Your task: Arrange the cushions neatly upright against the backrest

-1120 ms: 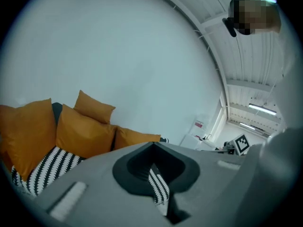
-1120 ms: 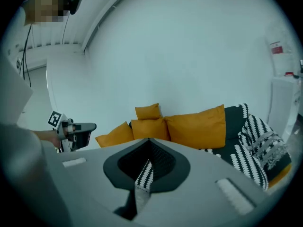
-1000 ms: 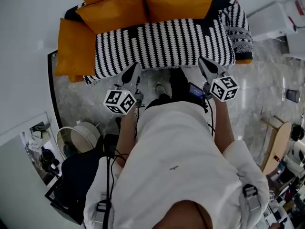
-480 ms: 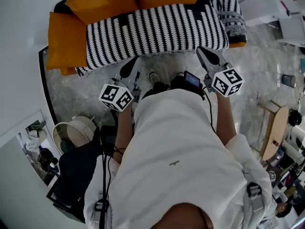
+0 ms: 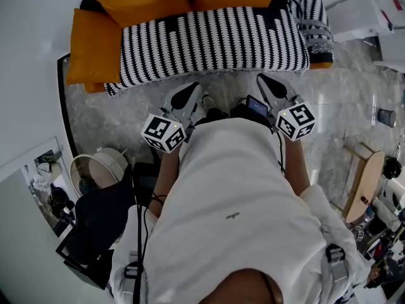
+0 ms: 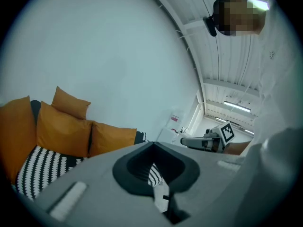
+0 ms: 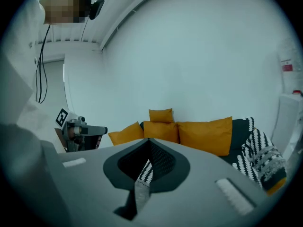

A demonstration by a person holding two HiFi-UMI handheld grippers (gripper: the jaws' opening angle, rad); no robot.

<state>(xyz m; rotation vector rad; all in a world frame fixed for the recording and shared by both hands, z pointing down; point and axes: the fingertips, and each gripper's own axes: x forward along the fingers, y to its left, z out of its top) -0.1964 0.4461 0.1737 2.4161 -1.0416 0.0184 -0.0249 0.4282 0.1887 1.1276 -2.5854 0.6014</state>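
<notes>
We stand facing the long sofa draped in a black-and-white striped throw (image 5: 215,43). Both forearms are bent forward at the waist, close to the body and about level with each other. The left gripper (image 5: 190,92) and the right gripper (image 5: 266,84) point at the sofa's front edge, well apart from each other, with their tips near the seat. Each gripper's jaws are clenched together with nothing between them.

The plump orange fabric cushions (image 7: 206,135) sit at the back of the seat against the backrest. The right gripper view shows four of them in a row, one perched higher behind the others. The head view cuts most of them off at its top edge. Each gripper view also catches the other gripper out to its side.

Grey marbled floor (image 5: 342,106) lies open in front of the sofa and off to our right. On the left, a round pale basket (image 5: 101,173) stands near our leg, beside the white wall (image 6: 109,56).
</notes>
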